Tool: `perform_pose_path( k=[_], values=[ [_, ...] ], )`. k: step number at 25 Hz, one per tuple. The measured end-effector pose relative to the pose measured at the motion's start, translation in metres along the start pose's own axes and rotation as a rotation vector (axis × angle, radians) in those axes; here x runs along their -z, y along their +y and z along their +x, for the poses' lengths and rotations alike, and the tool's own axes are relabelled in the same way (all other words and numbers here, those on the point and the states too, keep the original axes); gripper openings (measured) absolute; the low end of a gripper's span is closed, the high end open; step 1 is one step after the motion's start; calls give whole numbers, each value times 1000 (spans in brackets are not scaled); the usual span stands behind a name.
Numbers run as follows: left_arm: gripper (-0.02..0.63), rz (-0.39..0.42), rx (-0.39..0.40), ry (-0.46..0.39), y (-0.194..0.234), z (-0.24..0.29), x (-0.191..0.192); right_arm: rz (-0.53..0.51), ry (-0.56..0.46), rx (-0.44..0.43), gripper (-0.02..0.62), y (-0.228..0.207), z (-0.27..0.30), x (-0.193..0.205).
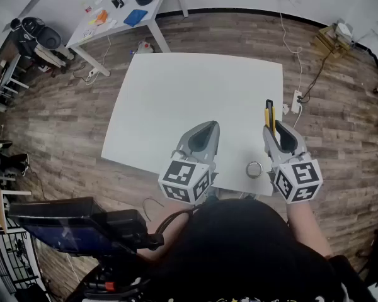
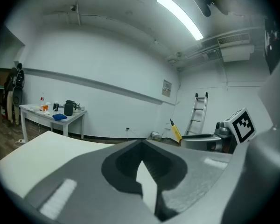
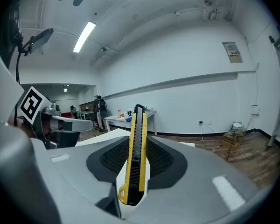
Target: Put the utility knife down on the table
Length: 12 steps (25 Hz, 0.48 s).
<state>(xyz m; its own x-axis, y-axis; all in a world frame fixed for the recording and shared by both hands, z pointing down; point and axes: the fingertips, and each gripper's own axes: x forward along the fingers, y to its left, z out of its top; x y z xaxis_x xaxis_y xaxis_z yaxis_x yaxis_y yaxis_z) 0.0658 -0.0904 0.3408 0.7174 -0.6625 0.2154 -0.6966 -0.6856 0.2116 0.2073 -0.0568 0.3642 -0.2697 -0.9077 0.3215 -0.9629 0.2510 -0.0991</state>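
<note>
A yellow and black utility knife (image 3: 136,155) stands clamped between the jaws of my right gripper (image 3: 136,171), its tip pointing away from me. In the head view the utility knife (image 1: 269,114) sticks out forward from the right gripper (image 1: 274,129), held above the right side of the white table (image 1: 195,99). My left gripper (image 1: 205,133) hovers over the table's near edge, shut with nothing in it. The left gripper view shows the left gripper (image 2: 142,164) with its jaws together and the knife (image 2: 176,132) off to the right.
A roll of tape (image 1: 254,169) lies on the table near the front right corner. A second white table (image 1: 123,11) with small items stands at the back left. A power strip (image 1: 296,100) and cables lie on the wooden floor to the right.
</note>
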Motion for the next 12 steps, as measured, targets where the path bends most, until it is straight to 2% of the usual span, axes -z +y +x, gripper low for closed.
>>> perform_pose_path(
  k=[12],
  values=[
    [0, -19, -15, 4, 12, 9, 6, -3, 41, -36, 137, 2, 20, 13]
  ],
)
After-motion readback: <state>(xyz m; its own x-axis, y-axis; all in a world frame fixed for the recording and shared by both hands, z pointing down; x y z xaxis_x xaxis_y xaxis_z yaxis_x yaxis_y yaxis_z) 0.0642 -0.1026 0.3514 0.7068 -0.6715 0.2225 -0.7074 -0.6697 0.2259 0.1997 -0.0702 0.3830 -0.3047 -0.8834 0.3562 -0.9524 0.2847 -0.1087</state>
